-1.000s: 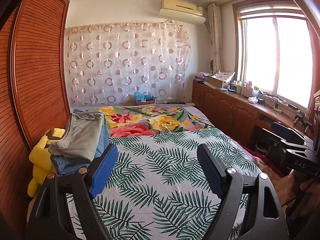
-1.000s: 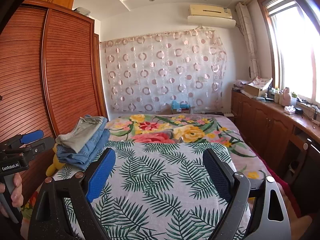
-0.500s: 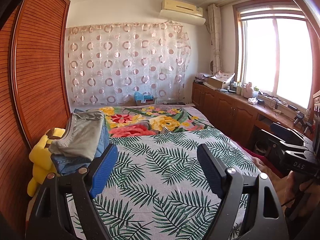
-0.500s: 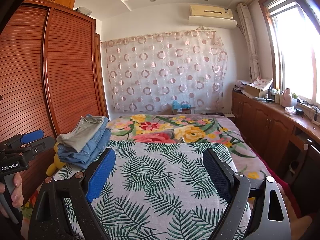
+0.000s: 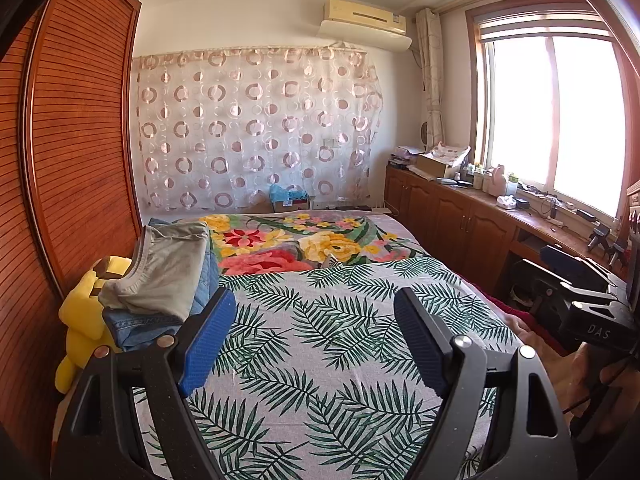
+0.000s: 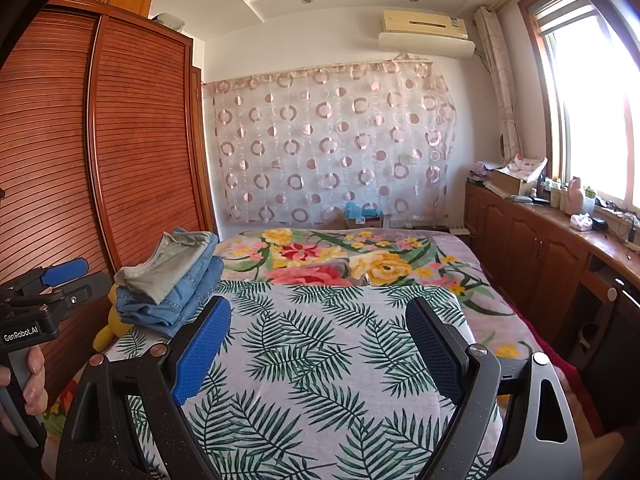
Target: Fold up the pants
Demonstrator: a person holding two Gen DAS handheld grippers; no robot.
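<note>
Folded pants (image 5: 160, 280) stacked at bed (image 5: 320, 340) edge – grey over denim; both grippers' jaws apart, empty

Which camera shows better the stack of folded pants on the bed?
The right wrist view: the stack of folded pants shows whole, with its layers visible. In the left wrist view, the stack is partly hidden behind a finger.

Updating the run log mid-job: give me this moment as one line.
left gripper: open, empty | right gripper: open, empty | folded pants stack: bed's left edge | leaf-print sheet: no garment laid out
</note>
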